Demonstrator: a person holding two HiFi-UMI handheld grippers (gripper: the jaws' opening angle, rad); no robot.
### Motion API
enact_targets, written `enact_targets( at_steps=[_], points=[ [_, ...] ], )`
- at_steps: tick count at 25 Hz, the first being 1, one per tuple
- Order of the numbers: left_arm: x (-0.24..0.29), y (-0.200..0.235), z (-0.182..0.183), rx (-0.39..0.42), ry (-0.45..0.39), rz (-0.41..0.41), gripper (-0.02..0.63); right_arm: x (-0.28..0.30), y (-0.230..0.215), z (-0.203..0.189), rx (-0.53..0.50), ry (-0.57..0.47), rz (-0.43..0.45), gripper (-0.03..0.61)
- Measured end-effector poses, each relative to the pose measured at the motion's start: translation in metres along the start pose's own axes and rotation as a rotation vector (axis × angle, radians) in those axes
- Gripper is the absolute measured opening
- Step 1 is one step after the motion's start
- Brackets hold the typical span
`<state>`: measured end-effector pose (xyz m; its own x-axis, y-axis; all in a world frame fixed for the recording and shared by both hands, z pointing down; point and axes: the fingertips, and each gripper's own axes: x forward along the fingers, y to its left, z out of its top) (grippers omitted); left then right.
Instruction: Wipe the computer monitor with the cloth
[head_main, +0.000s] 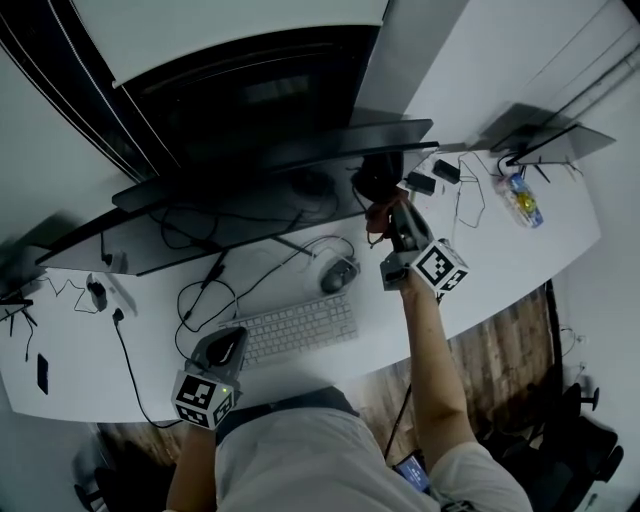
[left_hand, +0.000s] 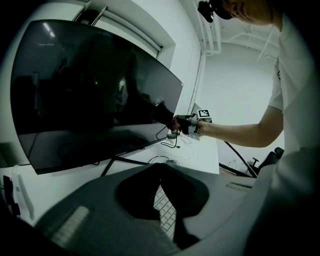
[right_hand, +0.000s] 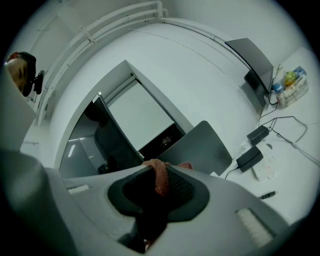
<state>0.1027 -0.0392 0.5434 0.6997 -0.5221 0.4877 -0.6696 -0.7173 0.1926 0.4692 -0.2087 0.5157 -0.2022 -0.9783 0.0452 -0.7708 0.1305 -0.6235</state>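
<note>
Two hazards stand out. The right gripper (head_main: 392, 222) has its jaws pressed together on a small wad of reddish cloth (head_main: 377, 214), held up at the right end of the wide dark monitor (head_main: 250, 190), right of centre in the head view. Whether the cloth touches the glass cannot be told. So little cloth sticks out past the jaw tips that a firm stroke would probably bring hard plastic against the screen and mark it. The wad could also slip out if it drags.

The second hazard is leverage. Pushing at the far end of such a long panel would likely swing or rock it on its stand, and nothing braces it. The left gripper (head_main: 232, 342) sits low at the bottom left of the head view, by the keyboard (head_main: 298, 327), with its jaws slightly spread and nothing between them.

Loose cables (head_main: 205, 290) loop over the white desk (head_main: 80, 350) under the screen, and a mouse (head_main: 340, 272) lies just below its lower edge. Two black power adapters (head_main: 432, 176) lie to the right of the working gripper, where a low sweep could snag them. A second screen (head_main: 545, 132) and a small bottle (head_main: 522, 200) sit well clear at the upper right.
</note>
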Motion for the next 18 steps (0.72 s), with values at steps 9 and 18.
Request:
enact_targets(
  at_steps=[9, 18],
  points=[
    [-0.008, 0.0, 0.004, 0.009, -0.027, -0.006, 0.008, -0.005, 0.026, 0.029, 0.014, -0.045, 0.052, 0.071],
    [-0.013, 0.004, 0.018, 0.011, -0.068, -0.005, 0.008, -0.006, 0.058, 0.065, -0.012, -0.084, 0.091, 0.069]
  ],
)
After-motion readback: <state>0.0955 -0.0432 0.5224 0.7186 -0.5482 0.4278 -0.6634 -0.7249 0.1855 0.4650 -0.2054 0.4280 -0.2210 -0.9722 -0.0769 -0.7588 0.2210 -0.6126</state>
